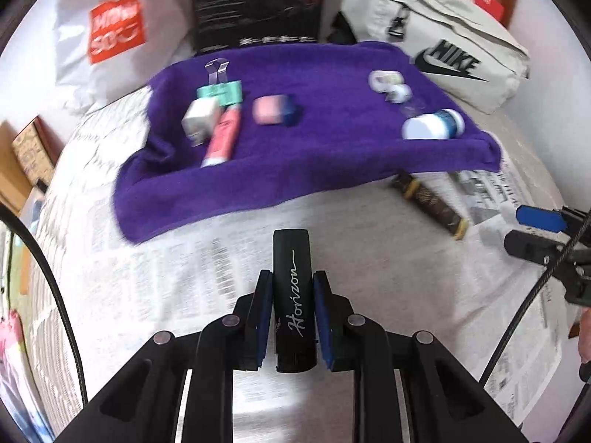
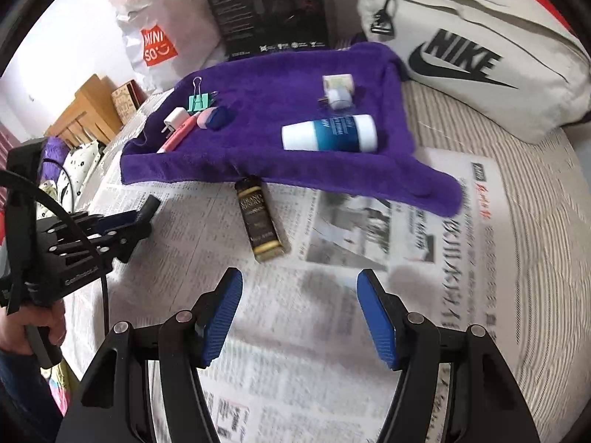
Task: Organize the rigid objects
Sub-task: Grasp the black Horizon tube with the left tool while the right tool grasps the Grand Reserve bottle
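My left gripper [image 1: 291, 284] is shut on a black "Horizon" tube [image 1: 293, 295], held above the newspaper in front of the purple towel [image 1: 295, 155]. The same gripper [image 2: 146, 214] shows at the left of the right wrist view, a hand under it. My right gripper [image 2: 299, 295] stands open over the newspaper with nothing between its fingers. A dark brown bottle with gold bands [image 2: 260, 221] lies just ahead of it, at the towel's front edge. On the towel [image 2: 258, 155] lie a white-and-blue bottle [image 2: 328, 133], a teal binder clip [image 2: 199, 99], a pink tube [image 2: 177, 136], a pink-and-blue eraser [image 2: 214, 116] and white plugs [image 2: 338, 86].
A white Nike bag [image 2: 480, 48] borders the towel on the right. A black box [image 2: 269, 7] and a white Miniso bag [image 2: 159, 40] stand behind it. Newspaper [image 2: 332, 350] covers the bed surface. Wooden furniture [image 2: 88, 110] shows at far left.
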Available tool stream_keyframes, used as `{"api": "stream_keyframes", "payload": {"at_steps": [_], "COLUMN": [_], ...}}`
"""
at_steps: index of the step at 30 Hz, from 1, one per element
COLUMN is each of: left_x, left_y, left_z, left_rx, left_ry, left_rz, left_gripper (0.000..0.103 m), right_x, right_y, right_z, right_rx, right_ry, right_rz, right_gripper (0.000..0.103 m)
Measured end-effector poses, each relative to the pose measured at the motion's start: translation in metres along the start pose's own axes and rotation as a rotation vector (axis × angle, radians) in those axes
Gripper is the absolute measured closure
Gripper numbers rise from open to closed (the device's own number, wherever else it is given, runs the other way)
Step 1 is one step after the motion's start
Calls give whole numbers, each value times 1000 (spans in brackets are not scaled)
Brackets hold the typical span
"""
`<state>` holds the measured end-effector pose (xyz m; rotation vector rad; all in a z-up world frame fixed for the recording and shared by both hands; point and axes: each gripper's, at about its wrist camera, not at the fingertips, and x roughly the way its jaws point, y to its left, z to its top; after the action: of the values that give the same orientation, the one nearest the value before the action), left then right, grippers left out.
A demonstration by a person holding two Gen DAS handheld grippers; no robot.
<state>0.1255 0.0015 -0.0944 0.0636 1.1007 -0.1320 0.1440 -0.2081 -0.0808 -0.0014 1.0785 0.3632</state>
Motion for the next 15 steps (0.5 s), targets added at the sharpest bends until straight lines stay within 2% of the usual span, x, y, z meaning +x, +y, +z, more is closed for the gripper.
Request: {"api": "stream_keyframes", "payload": {"at_steps": [9, 12, 15], "left_x": [3, 1, 0], "left_y": [30, 34, 35], "left_z": [-7, -10, -11], "left_rx": [-44, -60, -64], "left_ry": [3, -3, -5], "left_rz": [8, -4, -7], "left_gripper": [82, 82, 82], "right_x": [31, 40, 48], "right_y": [19, 25, 30], "right_z": [21, 25, 26], "right_rx": [-79, -118, -153], "right_ry": [-10, -13, -4], "right_rz": [36, 39, 33], "right_gripper": [39, 45, 56]}}
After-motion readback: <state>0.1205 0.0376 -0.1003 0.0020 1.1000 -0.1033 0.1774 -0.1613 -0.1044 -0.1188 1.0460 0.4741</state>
